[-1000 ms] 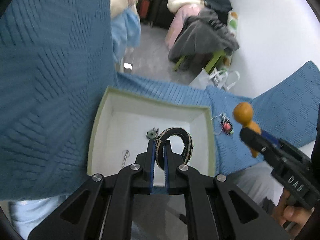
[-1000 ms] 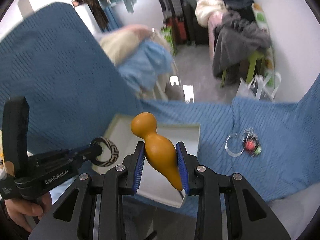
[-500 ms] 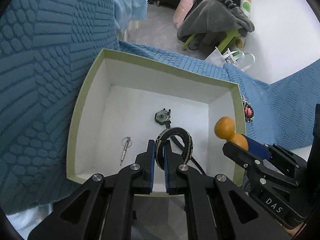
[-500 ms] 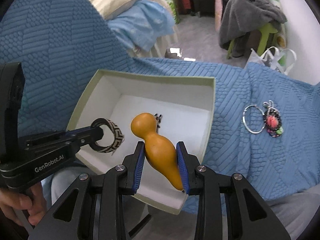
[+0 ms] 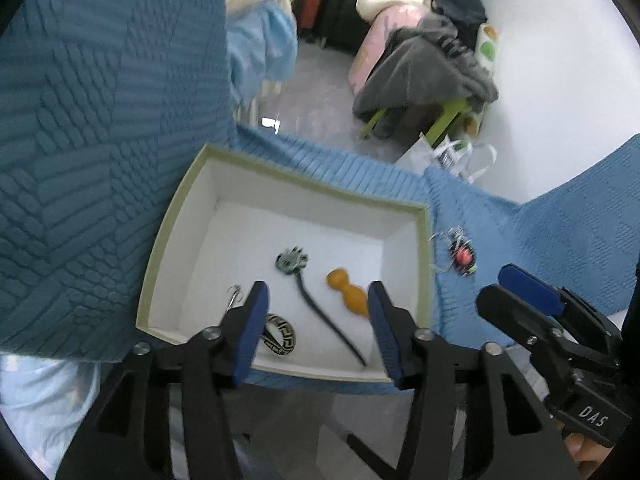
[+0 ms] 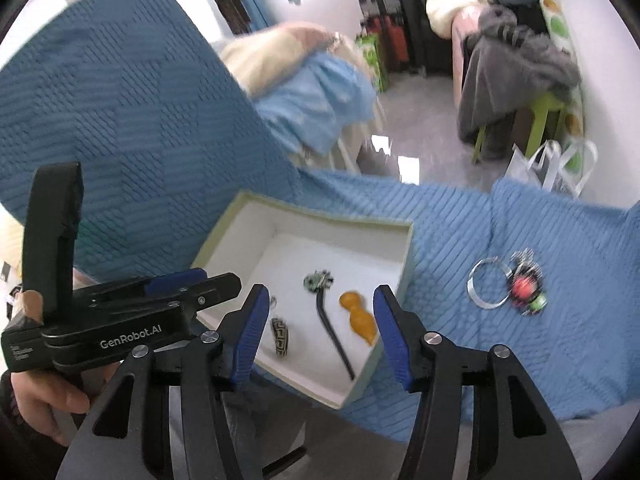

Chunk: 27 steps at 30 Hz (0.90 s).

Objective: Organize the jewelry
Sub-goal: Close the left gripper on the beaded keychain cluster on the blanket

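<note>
A white box with a green rim (image 5: 160, 256) (image 6: 404, 264) sits on a blue blanket. Inside lie an orange gourd pendant (image 5: 347, 291) (image 6: 358, 317), a black-and-gold patterned ring (image 5: 281, 339) (image 6: 280, 337), a black hairpin with a green flower head (image 5: 320, 312) (image 6: 328, 320) and a small silver clasp (image 5: 234, 295). My left gripper (image 5: 316, 332) is open and empty above the box's near edge. My right gripper (image 6: 320, 332) is open and empty above the box too. A silver hoop (image 6: 486, 282) and a red-green charm (image 5: 462, 256) (image 6: 526, 286) lie on the blanket to the right of the box.
The blue blanket (image 5: 80, 160) rises steeply at the left. Behind it are a grey floor, a green stool with grey clothes (image 5: 424, 76), a white bag (image 6: 556, 168) and a white wall. My right gripper also shows at the right of the left wrist view (image 5: 532, 300).
Both grippers have opened. The patterned ring and the orange gourd pendant have dropped from them and now lie in the box. Both grippers have pulled back a little.
</note>
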Motion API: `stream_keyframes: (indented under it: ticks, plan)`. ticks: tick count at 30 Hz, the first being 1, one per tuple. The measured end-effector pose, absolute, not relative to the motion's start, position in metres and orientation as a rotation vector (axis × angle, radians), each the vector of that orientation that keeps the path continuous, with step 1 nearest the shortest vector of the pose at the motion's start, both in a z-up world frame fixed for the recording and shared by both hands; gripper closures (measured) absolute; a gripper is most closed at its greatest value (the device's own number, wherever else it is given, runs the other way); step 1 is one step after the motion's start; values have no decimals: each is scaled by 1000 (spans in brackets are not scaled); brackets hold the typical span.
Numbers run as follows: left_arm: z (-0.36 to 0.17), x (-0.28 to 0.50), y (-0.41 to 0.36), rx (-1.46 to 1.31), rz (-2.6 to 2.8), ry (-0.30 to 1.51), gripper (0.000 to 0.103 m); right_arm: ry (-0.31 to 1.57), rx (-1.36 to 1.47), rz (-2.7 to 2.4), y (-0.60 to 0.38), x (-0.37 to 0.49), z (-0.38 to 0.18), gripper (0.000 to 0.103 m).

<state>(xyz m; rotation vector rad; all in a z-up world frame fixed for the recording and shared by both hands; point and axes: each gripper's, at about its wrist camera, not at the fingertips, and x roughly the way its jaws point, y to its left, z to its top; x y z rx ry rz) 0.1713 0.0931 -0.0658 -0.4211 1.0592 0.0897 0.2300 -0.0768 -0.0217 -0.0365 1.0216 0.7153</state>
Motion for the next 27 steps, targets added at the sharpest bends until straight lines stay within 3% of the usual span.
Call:
stream_keyframes:
  ticks: [7, 17, 19, 24, 27]
  plan:
    - [-30, 168, 68, -413, 101, 947, 29, 908, 4, 705, -121, 230, 24, 50]
    - [-16, 185, 15, -367, 59, 910, 29, 844, 37, 615, -194, 241, 34, 51]
    - [-17, 190, 4, -366, 42, 909, 30, 857, 46, 582, -212, 249, 25, 52]
    - [-41, 215, -27, -408, -14, 942, 41, 910, 55, 533, -246, 269, -1, 70]
    - [-62, 230, -47, -431, -50, 975, 47, 943, 59, 527, -262, 280, -20, 72]
